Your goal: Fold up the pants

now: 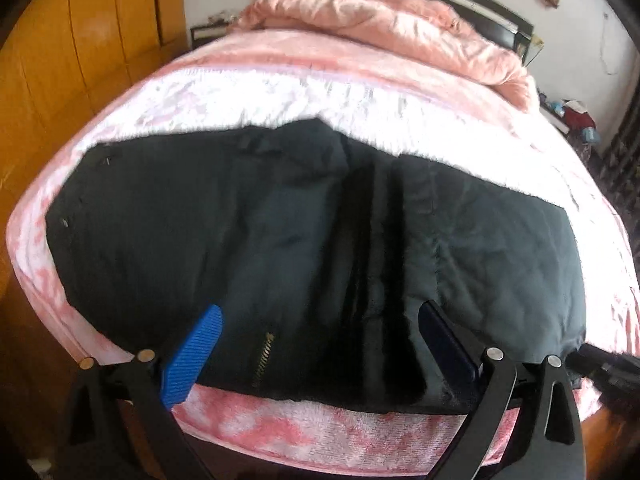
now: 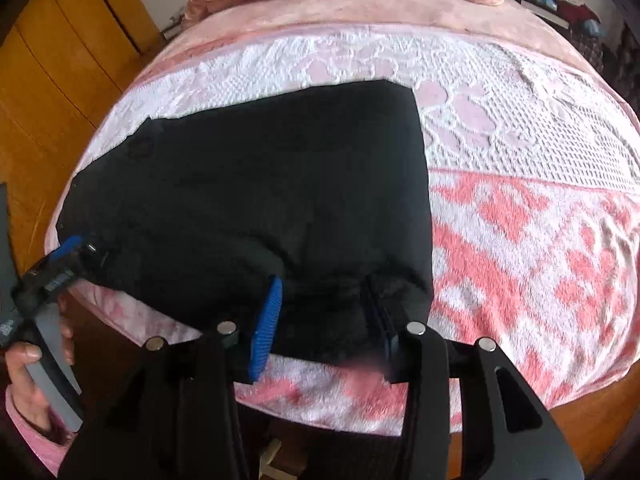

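So the black pants (image 1: 280, 232) are lying flat on the pink-and-white blanket (image 2: 540, 240), already doubled over into a wide block, long axis running left to right along the near edge of the bed (image 1: 304, 436). In the left wrist view the brass zipper (image 1: 262, 354) sits near the front edge, toward the left half, angled up to the right. The left gripper (image 1: 320, 344) hangs over that near edge with its jaws spread wide, blue fingers (image 1: 192, 360) either side of the zipper area and nothing pinched between them. The right gripper (image 2: 324, 320) is down at the near right corner of the pants, jaws set fairly narrow with the dark cloth between the pads, but everything's so black and fuzzy there that I honestly can't tell if it's squeezing the fabric or just sitting around it. In the right wrist view the left gripper shows at the far left, with a hand (image 2: 28, 376) in a pink sleeve (image 2: 36, 436) on its handle, partly cut off. Folds and seams in that view are basically invisible. Crumpled pink duvet (image 1: 392, 28) at the head end, wooden wardrobe (image 1: 80, 60) off to the left.
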The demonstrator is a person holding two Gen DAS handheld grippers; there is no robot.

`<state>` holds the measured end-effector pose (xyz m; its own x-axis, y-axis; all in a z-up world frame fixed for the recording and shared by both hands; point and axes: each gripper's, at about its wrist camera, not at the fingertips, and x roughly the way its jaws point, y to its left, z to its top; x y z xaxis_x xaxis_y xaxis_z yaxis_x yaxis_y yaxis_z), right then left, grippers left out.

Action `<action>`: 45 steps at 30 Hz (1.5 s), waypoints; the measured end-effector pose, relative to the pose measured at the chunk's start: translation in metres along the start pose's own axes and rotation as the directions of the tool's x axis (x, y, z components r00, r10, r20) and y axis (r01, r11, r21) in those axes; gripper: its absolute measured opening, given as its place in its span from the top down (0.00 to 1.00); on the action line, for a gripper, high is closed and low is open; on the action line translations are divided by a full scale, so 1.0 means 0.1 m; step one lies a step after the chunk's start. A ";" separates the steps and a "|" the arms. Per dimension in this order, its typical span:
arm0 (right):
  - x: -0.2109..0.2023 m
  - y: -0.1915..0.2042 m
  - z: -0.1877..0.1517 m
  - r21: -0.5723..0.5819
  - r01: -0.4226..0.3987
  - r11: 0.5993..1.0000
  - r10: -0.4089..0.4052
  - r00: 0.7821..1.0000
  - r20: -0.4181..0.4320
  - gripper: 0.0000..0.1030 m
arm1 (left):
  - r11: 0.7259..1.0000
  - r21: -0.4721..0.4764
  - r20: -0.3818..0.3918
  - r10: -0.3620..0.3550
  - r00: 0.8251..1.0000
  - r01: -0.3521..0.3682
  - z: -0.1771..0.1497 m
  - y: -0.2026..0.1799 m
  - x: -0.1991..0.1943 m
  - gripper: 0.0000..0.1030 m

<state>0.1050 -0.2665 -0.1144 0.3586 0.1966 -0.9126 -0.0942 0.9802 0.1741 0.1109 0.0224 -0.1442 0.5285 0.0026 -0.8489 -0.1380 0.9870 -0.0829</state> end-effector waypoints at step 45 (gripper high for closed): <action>0.30 0.48 0.05 -0.065 -0.246 0.967 0.249 0.968 0.028 0.55 | 0.413 -0.783 0.282 -0.430 0.857 0.465 -0.27 3.81 0.62 0.04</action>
<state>0.1158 -0.2130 -0.1315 0.3501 0.4347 -0.8297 -0.2399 0.8979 0.3692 0.0686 0.3946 -0.2420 0.7489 -0.3770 -0.5449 -0.4669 0.2833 -0.8377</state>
